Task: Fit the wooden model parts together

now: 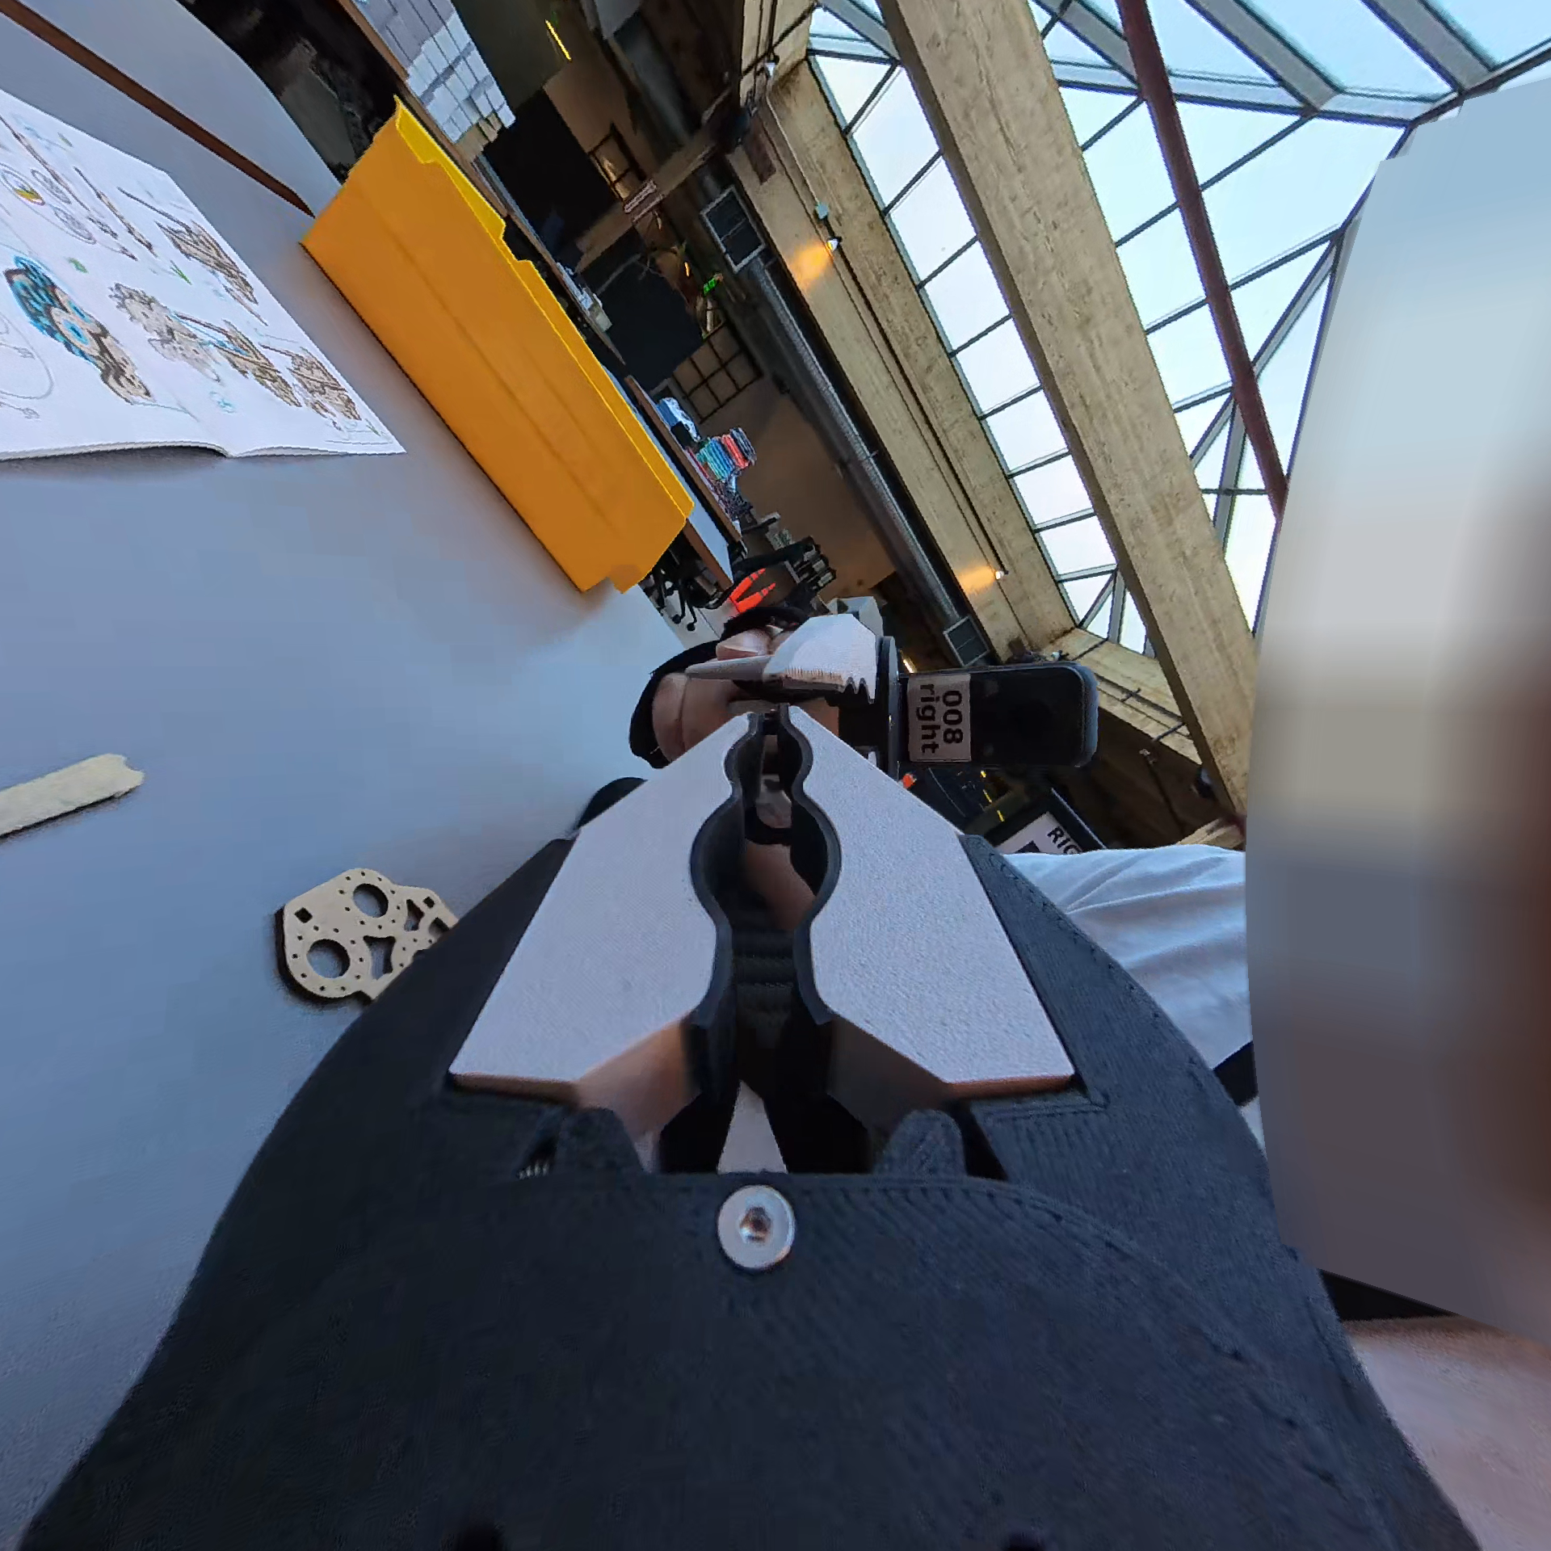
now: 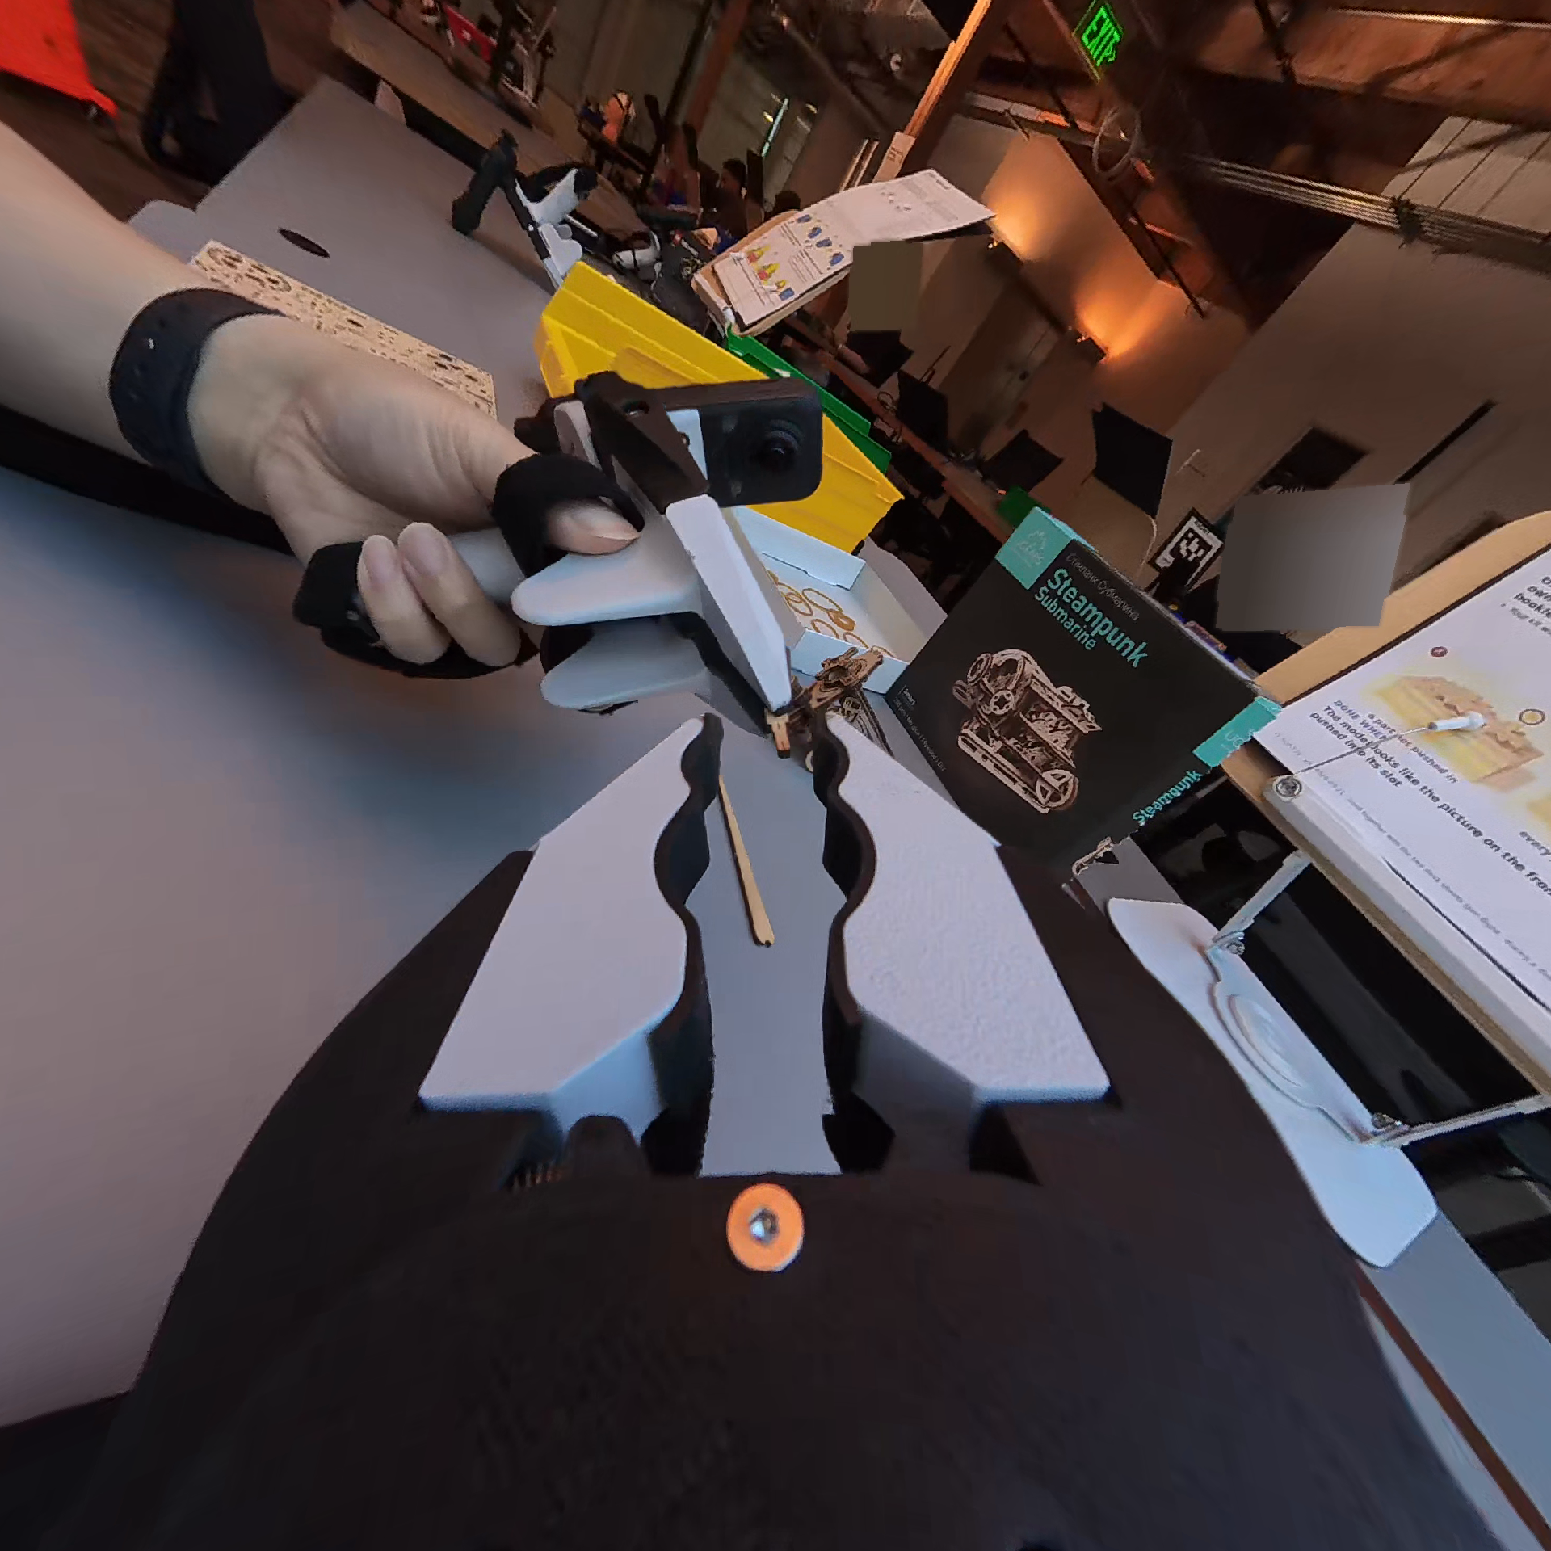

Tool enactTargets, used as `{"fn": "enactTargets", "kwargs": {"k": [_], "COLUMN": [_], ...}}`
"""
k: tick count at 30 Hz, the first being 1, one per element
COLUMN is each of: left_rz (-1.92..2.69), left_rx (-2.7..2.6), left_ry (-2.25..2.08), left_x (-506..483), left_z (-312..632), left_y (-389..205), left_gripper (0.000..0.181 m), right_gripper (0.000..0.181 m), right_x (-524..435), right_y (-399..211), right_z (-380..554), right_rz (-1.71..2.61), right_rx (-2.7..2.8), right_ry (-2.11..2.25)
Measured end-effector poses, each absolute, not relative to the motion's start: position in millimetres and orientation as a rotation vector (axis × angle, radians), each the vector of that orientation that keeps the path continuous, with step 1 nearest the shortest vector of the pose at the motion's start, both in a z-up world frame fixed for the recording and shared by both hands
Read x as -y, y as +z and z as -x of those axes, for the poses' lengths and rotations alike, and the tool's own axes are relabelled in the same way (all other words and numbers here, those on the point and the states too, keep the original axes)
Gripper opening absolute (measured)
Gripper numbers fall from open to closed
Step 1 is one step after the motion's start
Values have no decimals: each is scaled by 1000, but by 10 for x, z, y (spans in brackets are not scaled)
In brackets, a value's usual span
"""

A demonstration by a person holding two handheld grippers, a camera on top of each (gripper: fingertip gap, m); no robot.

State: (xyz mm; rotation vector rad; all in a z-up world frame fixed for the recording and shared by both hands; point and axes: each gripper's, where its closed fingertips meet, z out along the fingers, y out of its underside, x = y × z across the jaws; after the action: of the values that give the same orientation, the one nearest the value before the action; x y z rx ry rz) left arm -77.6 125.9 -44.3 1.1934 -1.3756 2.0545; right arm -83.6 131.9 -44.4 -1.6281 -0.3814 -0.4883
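Holding the wooden model [image 2: 827, 688] raised off the desk [image 2: 210, 839], the left claw [image 2: 776, 701] is clenched on it, presenting it toward the right claw [image 2: 768, 738], which gapes released near a stick [image 2: 743, 864].

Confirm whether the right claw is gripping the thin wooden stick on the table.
No: the right claw stands open, and the thin wooden stick lies on the grey table in the gap, touching neither finger.
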Motion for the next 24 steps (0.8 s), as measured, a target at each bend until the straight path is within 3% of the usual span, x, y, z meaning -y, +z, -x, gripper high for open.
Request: {"fn": "enactTargets", "kwargs": {"k": [8,24], "left_rz": [-1157,-1117], "left_rx": [1311,1276], "left_ry": [2009,1997], "left_x": [-1218,-1169], "left_z": [818,874], "left_y": [-455,-420], "left_gripper": [0,0], "right_gripper": [8,5], "right_x": [-1283,-1262], "right_y": [-472,-416], "right_z": [850,926], "right_rz": [1647,1610], "right_rx": [393,386], "right_ry": [-419,-360]}}
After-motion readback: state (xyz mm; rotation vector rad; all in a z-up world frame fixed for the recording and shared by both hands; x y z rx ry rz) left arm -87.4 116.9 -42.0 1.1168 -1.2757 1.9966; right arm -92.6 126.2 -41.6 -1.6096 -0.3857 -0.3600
